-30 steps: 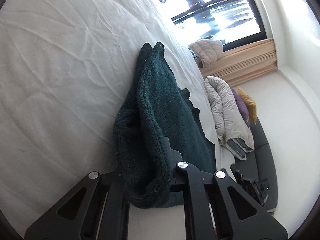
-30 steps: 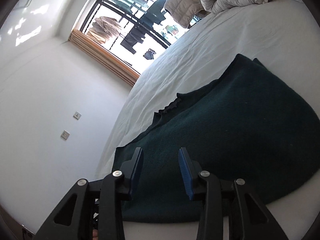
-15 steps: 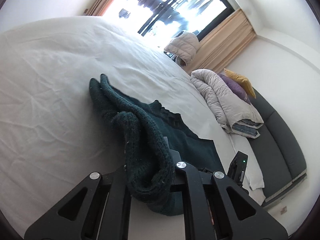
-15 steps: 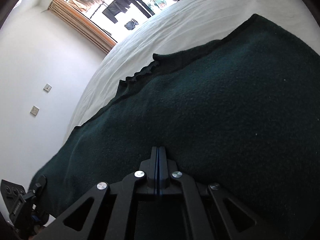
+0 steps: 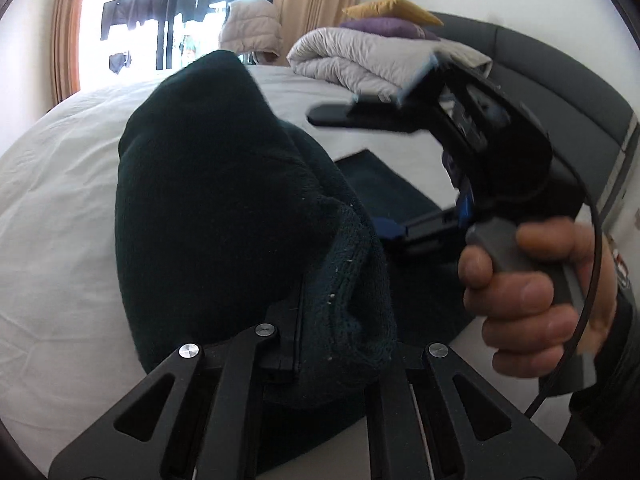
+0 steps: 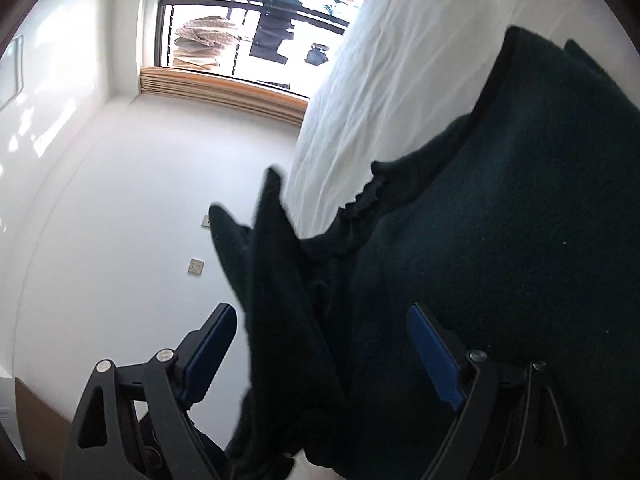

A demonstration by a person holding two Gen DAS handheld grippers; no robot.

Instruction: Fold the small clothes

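Observation:
A dark green knitted garment lies on the white bed. My left gripper is shut on a bunched fold of the garment and holds it lifted. My right gripper is open, its blue pads on either side of a raised edge of the same garment. The right gripper also shows in the left wrist view, held in a hand just right of the fold.
A folded grey duvet with purple and yellow pillows lies at the head of the bed by a grey headboard. A bright window with curtains is behind. A white wall with sockets stands past the bed's edge.
My right gripper was shut on the flat garment half a second ago and is now open around a raised edge. My left gripper has lifted its fold and swung toward the right gripper.

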